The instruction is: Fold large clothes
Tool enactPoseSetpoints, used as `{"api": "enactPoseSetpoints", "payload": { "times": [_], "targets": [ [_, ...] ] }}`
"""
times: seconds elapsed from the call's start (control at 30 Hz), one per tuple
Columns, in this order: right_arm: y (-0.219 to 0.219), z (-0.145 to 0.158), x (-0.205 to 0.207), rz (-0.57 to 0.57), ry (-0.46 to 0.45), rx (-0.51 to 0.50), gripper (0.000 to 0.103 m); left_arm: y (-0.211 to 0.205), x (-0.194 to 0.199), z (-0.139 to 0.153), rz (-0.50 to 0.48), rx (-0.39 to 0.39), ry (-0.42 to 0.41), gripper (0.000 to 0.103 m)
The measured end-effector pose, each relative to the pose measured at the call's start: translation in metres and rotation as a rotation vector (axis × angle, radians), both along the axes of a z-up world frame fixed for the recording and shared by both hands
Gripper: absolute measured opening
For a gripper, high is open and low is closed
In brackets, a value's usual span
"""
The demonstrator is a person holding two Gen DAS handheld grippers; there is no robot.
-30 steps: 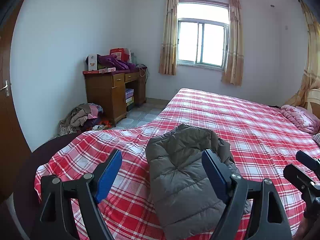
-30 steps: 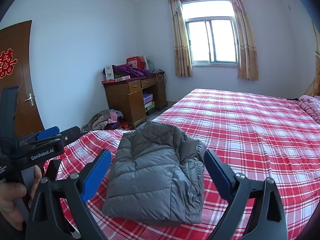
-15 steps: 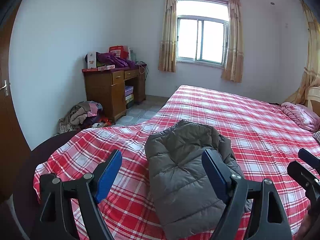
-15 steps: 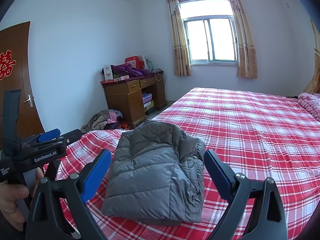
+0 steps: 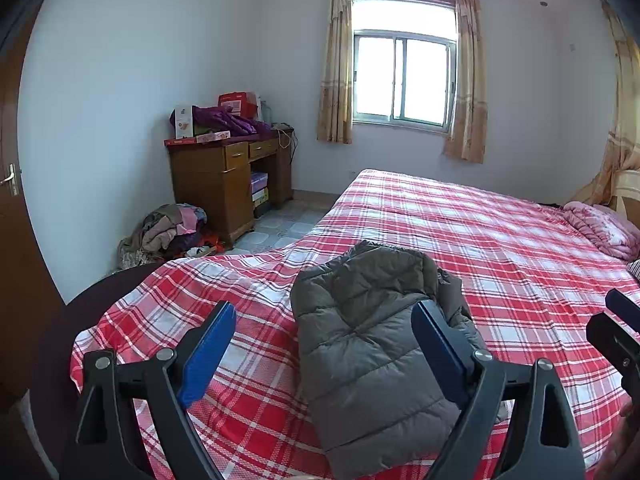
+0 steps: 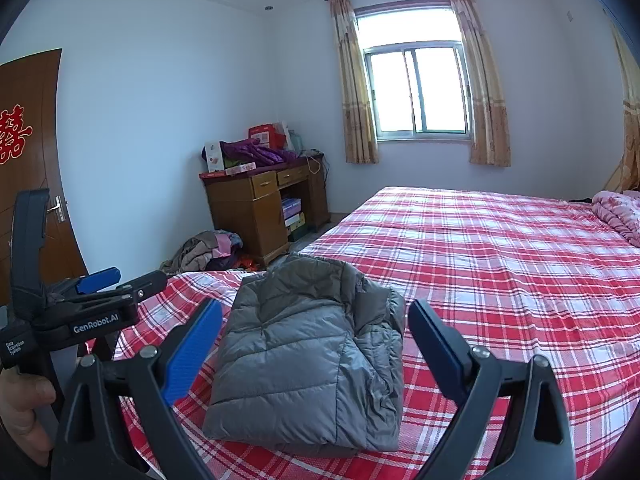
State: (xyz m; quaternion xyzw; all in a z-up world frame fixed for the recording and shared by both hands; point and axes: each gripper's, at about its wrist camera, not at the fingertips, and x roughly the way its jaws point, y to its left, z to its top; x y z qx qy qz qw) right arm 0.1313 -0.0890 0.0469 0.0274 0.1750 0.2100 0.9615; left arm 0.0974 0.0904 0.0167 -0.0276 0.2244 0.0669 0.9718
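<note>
A grey puffer jacket (image 5: 368, 344) lies folded into a compact rectangle near the foot of the bed; it also shows in the right wrist view (image 6: 312, 344). My left gripper (image 5: 324, 352) is open and empty, held above and short of the jacket. My right gripper (image 6: 316, 352) is open and empty, also held back from the jacket without touching it. The left gripper's body (image 6: 80, 312) shows at the left of the right wrist view, held in a hand. Part of the right gripper (image 5: 616, 332) shows at the right edge of the left wrist view.
The bed has a red and white plaid cover (image 5: 460, 232). A pink quilt (image 5: 604, 228) lies at the far right. A wooden desk (image 5: 228, 176) with boxes stands by the wall, a clothes pile (image 5: 168, 232) on the floor beside it. A brown door (image 6: 28, 160) is at left.
Both grippers have risen and drawn back slightly, so the jacket sits a little lower in view. The jacket has not moved. Both grippers stay open.
</note>
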Motion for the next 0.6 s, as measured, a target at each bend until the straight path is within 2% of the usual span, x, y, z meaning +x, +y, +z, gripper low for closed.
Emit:
{"api": "enactPoseSetpoints", "payload": {
  "times": [0.6],
  "targets": [
    [-0.0013, -0.0063, 0.0026, 0.001, 0.019, -0.004, 0.097, -0.0106, 0.0052, -0.0081, -0.009, 0.053, 0.009, 0.09]
  ]
}}
